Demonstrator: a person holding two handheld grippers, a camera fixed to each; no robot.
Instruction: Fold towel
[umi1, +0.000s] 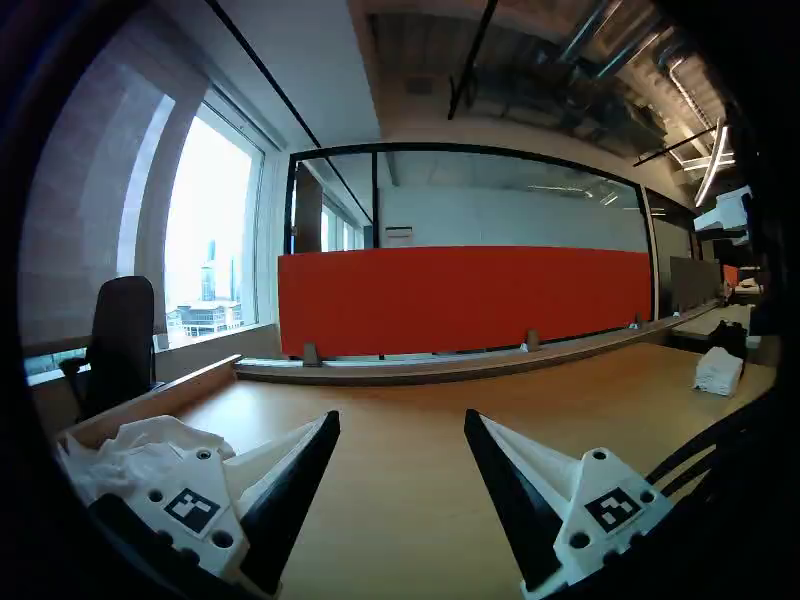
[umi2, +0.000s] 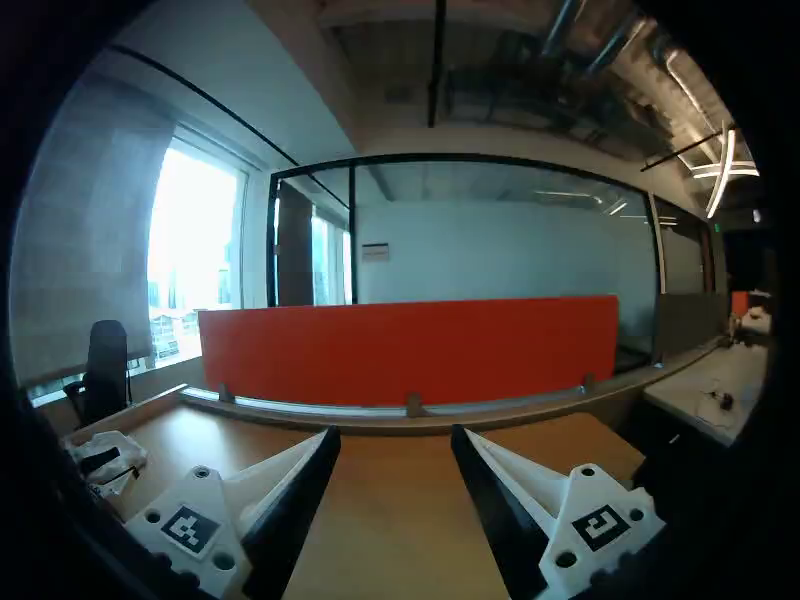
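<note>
Your left tongs (umi1: 401, 416) stand open above the bare desk (umi1: 400, 510), gripping nothing. A crumpled towel (umi1: 130, 455) lies just left of them, partly behind the left finger. A folded towel (umi1: 718, 370) sits well off to their right, near the desk's far edge. Your right tongs (umi2: 395, 432) are open too, and empty. Ahead of both runs an orange screen (umi1: 460, 300). A white heap (umi2: 105, 455) lies far left of the right tongs; you cannot tell what it is.
</note>
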